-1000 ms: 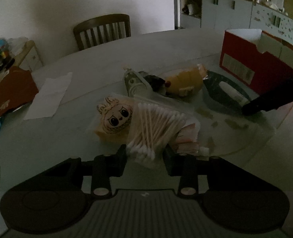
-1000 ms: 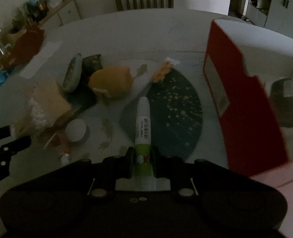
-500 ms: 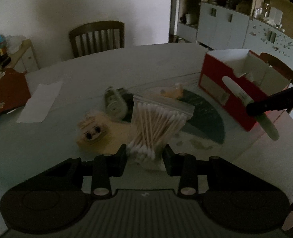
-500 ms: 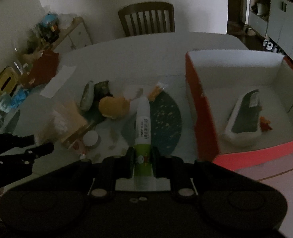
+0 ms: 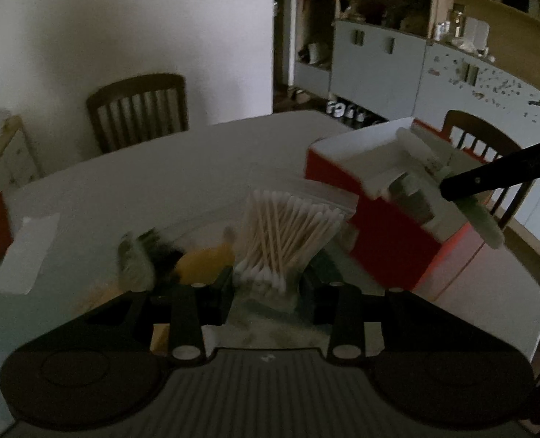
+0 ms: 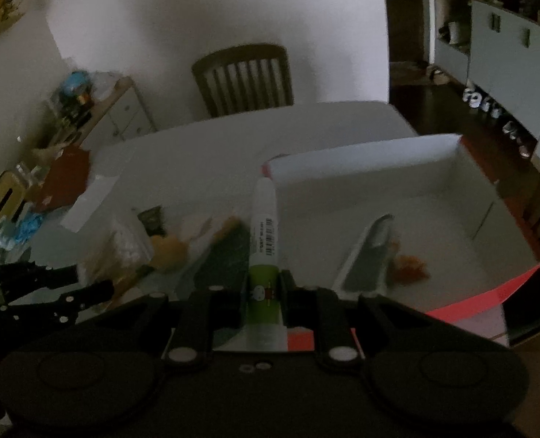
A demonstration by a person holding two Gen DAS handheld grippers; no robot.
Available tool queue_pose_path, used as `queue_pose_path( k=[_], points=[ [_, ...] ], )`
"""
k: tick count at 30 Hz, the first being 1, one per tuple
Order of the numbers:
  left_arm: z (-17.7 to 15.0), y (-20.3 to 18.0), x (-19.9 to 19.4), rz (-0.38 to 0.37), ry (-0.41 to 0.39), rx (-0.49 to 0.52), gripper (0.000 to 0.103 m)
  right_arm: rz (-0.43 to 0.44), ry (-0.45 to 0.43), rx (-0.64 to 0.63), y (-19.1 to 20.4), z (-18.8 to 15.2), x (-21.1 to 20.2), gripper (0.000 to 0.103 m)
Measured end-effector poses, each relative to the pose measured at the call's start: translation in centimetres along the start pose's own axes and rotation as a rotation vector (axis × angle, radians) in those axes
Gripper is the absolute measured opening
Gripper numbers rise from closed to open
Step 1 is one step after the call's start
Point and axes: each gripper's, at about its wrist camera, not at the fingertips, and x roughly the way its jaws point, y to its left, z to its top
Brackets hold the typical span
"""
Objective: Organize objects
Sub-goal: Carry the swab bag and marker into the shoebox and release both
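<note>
Your left claw pinches the crinkly clear bag of swabs, sticks fanned up and away, left of the red box; your right claw, nearer, grips the smooth tube, pointing far, its tip at the box's left wall.

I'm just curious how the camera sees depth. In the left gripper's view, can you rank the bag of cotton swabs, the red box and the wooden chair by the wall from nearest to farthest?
1. Bag of cotton swabs: clamped in the left gripper.
2. Red box: ahead on the right, on the table.
3. Wooden chair: behind the table's far edge, upper left.
</note>
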Motion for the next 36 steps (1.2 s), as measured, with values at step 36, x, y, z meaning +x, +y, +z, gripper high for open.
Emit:
queue_pose_path(
  k=[36],
  points=[
    [10.3, -17.5, 13.9, -0.024, 0.111, 0.198, 0.036, -0.087, 0.079, 0.063, -16.5, 3.8, 5.3, 0.016]
  ],
)
